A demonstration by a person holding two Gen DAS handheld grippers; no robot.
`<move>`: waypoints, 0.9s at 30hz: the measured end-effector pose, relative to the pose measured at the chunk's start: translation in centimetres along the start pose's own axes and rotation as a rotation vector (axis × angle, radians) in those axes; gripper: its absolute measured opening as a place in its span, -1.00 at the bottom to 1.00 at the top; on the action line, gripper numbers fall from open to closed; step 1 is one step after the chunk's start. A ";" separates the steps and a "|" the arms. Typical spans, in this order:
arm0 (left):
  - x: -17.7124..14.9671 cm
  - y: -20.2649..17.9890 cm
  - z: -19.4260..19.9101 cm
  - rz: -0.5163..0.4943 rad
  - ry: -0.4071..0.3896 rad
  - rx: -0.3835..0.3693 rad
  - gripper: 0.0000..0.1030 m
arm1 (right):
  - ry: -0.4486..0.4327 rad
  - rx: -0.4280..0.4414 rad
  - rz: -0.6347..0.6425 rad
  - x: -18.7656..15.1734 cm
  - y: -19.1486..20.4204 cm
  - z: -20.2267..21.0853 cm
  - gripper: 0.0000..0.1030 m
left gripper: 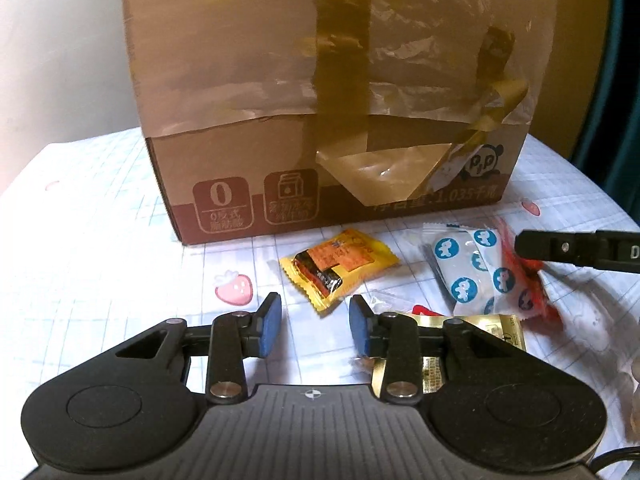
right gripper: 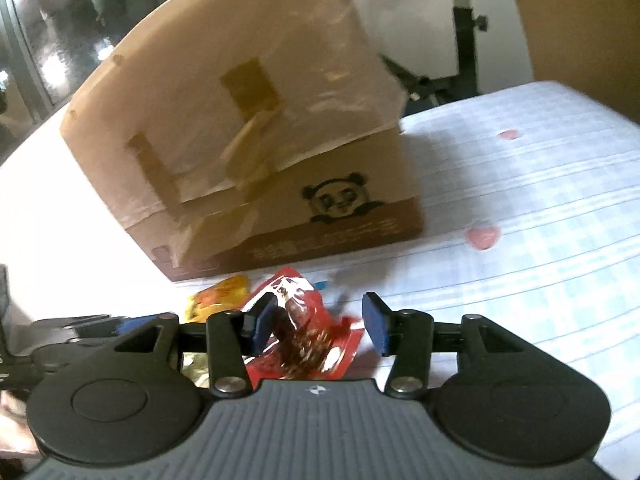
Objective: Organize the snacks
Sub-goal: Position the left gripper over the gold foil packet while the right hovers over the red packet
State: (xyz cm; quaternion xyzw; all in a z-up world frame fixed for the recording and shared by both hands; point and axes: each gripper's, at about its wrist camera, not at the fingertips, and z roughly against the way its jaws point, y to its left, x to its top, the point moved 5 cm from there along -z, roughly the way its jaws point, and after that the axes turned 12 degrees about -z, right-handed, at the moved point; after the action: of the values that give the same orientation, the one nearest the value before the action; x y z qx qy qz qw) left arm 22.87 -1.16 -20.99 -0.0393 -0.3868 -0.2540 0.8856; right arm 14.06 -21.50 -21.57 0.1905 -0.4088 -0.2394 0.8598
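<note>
**Snack packets loose in front of the taped box**

We have the left gripper (left gripper: 316, 322) low over the checked cloth (left gripper: 100, 280), its jaws partly open with nothing between the blue pads; the yellow packet (left gripper: 338, 266) lies flat just beyond the tips, not touched; under the right-hand finger a gold packet (left gripper: 504, 330) peeks out, half hidden. Further right we see a white packet with blue dots (left gripper: 474, 274) lying against a red packet (left gripper: 532, 280); a black finger of the right gripper reaches in from the edge above that red one.

Over on the right gripper (right gripper: 320, 322), the jaws stand partly open around the red packet (right gripper: 308, 332); the crumpled wrapper sits against the left pad, while the right pad is clear of it, so we cannot call it a firm grip; the picture is blurred here. The yellow packet (right gripper: 218, 298) shows just left of it.

Behind all the snacks the cardboard box (left gripper: 332, 92) stands on the cloth, plastered with tape, a panda printed on its lower corner.
</note>
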 end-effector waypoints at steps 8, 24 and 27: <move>-0.9 2.2 2.4 0.102 -0.016 -0.011 -0.23 | -0.016 -0.033 -0.021 0.3 -1.2 0.8 0.01; -1.0 -2.7 5.7 0.058 -0.080 -0.162 0.44 | 0.116 -0.077 0.327 -2.8 1.4 0.2 0.28; -1.1 -3.2 5.4 0.058 -0.071 -0.166 0.44 | 0.132 -0.082 0.377 -2.9 1.9 -0.7 0.32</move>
State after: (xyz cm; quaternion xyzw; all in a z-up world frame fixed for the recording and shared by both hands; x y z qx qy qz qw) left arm 17.11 -1.98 -18.38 -0.1327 -0.3943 -0.2579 0.8720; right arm 13.47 -18.19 -22.75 0.0908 -0.3699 -0.0777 0.9214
